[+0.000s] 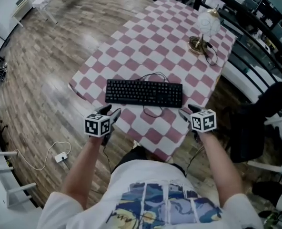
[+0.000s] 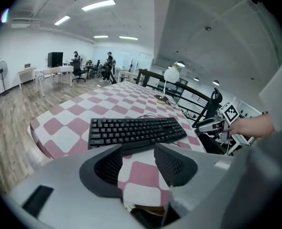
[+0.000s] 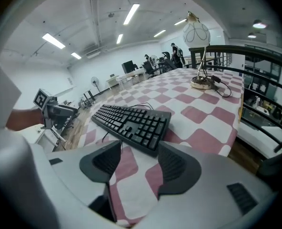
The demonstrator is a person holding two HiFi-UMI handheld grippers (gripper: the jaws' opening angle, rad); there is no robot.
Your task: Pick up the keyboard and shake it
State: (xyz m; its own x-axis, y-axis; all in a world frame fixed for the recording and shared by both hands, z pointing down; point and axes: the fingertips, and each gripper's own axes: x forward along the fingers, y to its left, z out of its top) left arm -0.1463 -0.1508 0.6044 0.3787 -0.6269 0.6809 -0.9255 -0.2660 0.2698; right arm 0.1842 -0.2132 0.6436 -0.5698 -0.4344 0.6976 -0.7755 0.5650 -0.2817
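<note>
The keyboard (image 1: pixel 144 93) is laid flat on the checked desk (image 1: pixel 150 46).
The left claw (image 1: pixel 110 112) and the right claw (image 1: pixel 188 111) are held spread and empty, near its front corners but apart from it.

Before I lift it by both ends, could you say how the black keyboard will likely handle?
The keyboard looks like a long rigid plastic slab, so it should probably stay stiff held by its ends. Its cable loops loosely on the checked tablecloth, so it will likely trail and swing when shaken.
</note>
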